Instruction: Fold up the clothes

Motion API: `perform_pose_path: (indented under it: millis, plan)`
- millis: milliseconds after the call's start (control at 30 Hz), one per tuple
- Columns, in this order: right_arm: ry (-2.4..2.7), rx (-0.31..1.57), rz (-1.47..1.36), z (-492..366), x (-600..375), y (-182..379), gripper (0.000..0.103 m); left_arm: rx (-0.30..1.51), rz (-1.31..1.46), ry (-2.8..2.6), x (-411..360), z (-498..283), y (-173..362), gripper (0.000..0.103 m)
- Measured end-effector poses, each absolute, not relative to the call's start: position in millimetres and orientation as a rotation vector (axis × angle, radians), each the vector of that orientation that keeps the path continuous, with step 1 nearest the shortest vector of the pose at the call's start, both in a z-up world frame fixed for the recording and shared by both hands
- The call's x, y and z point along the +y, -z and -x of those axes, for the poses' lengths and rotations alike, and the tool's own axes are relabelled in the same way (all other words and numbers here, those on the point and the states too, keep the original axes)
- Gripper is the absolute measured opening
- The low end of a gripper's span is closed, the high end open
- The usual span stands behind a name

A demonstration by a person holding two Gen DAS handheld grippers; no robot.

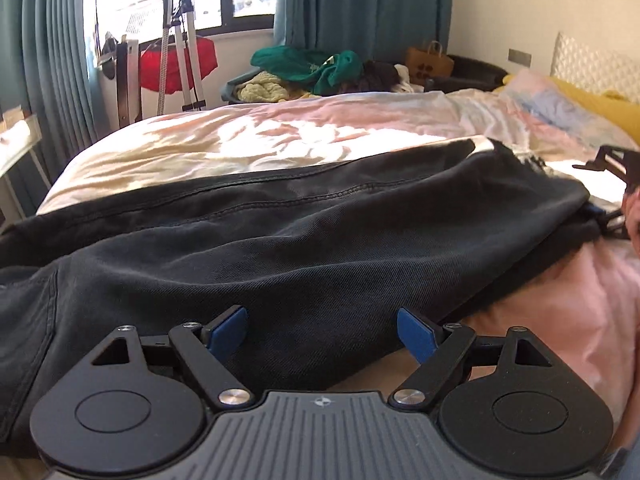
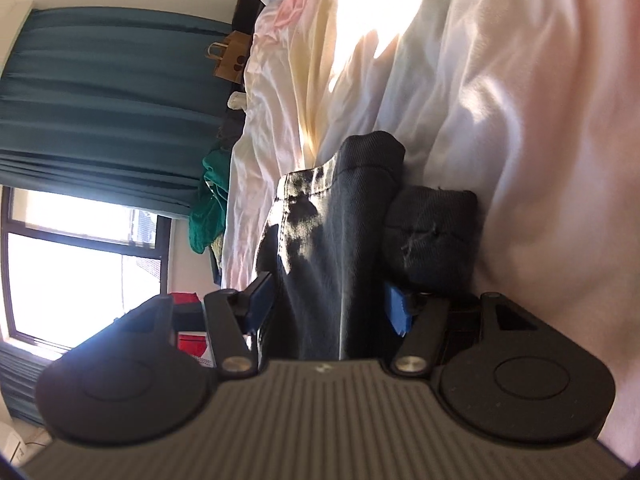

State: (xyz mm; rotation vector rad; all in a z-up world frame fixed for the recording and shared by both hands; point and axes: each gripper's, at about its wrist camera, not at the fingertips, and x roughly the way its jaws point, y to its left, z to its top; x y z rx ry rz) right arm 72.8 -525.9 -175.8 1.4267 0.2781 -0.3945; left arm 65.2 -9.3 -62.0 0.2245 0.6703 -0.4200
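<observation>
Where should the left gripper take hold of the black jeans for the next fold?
Take the near edge of the black jeans, directly ahead of the open left gripper. Come in low from this side, one finger sliding under the denim: the edge lies flat on the bed. The right gripper straddles the hem end.

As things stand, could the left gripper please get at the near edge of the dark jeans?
Probably yes: the left gripper is open, the jeans lie flat just ahead of its fingers, and nothing sits between.
</observation>
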Motion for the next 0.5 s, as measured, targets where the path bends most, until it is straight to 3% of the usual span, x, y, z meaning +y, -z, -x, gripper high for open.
perform_pose_path:
  millis: [100,200,500]
  plan:
    - [0.443,0.279,-1.402,-77,-525,178,0.046,0.659,-0.261,0.428,-13,-63,69,0.084]
    - [0.503,0.288,-1.279,-79,-524,169,0.011,0.636,-0.318,0.431,-20,-61,75,0.081]
    - [0.504,0.195,-1.128,-65,-519,137,0.006,0.587,-0.387,0.543,-36,-44,85,0.081]
